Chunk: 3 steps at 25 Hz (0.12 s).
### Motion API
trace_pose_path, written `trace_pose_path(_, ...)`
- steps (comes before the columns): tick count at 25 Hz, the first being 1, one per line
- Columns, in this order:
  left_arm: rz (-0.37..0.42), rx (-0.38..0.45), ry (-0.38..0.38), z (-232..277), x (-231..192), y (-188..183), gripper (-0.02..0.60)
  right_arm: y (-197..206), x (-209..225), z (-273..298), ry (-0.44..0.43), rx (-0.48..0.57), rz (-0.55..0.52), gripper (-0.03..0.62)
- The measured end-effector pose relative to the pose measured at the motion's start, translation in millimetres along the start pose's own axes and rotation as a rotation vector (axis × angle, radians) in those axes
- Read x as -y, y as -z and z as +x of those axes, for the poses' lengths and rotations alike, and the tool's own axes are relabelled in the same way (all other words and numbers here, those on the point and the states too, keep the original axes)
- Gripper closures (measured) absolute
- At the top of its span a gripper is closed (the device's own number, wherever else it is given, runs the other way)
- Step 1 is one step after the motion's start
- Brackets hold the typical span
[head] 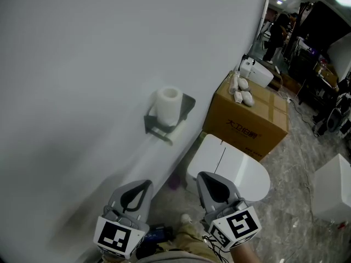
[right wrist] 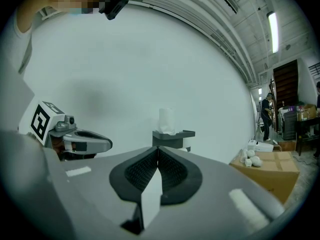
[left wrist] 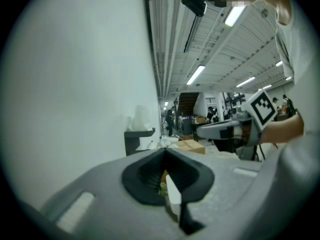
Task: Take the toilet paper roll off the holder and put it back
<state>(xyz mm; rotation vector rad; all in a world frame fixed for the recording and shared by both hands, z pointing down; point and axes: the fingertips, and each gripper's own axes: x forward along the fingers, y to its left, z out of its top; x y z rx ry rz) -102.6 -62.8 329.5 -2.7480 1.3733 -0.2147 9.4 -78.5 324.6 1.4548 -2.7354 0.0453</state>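
Both left gripper (head: 147,183) and right gripper (head: 201,175) are fully closed, holding nothing.

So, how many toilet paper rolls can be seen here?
1. The toilet paper roll stands upright on the grey holder fixed to the wall. Others may be hidden outside these views.

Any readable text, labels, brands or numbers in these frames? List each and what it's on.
Front of the cardboard box: orange printed characters, too blurred to read.
Cubes on the left gripper and right gripper: black-and-white square markers only, no words.
No text visible on the toilet paper roll, holder or toilet.
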Motion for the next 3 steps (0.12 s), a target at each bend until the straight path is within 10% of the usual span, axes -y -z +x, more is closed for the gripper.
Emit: trace_pose_path(3,-0.001,-0.007,0.002,-0.2,1.1,1.8,0.59,0.3,-0.1,-0.2,-0.001,0.001,-0.001,0.589)
